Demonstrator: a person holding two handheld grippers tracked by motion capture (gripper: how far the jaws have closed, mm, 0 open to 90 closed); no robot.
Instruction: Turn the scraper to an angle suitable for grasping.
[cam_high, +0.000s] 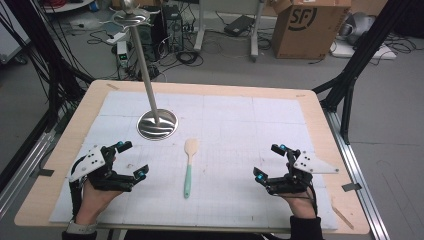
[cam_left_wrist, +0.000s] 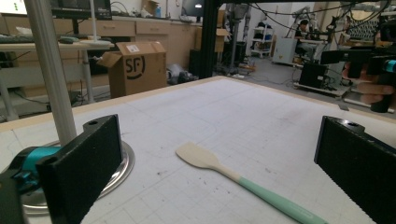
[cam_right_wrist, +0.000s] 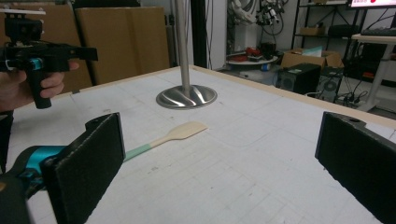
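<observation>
White gridded mat under me; spatula (cam_high: 189, 166) lies flat between my left gripper (cam_high: 134, 159) and right gripper (cam_high: 270, 162), well apart from both; both sets of jaws spread wide, empty; nothing grasped yet, pickup all ahead.

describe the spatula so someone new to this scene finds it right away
On the white gridded mat, look in front of the round steel stand base. The spatula lies flat between the two grippers: a pale wooden blade and mint-green handle, the only loose utensil there.

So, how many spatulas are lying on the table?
1: the spatula lies on the white mat, in front of the metal stand, its green handle toward the person.
</observation>
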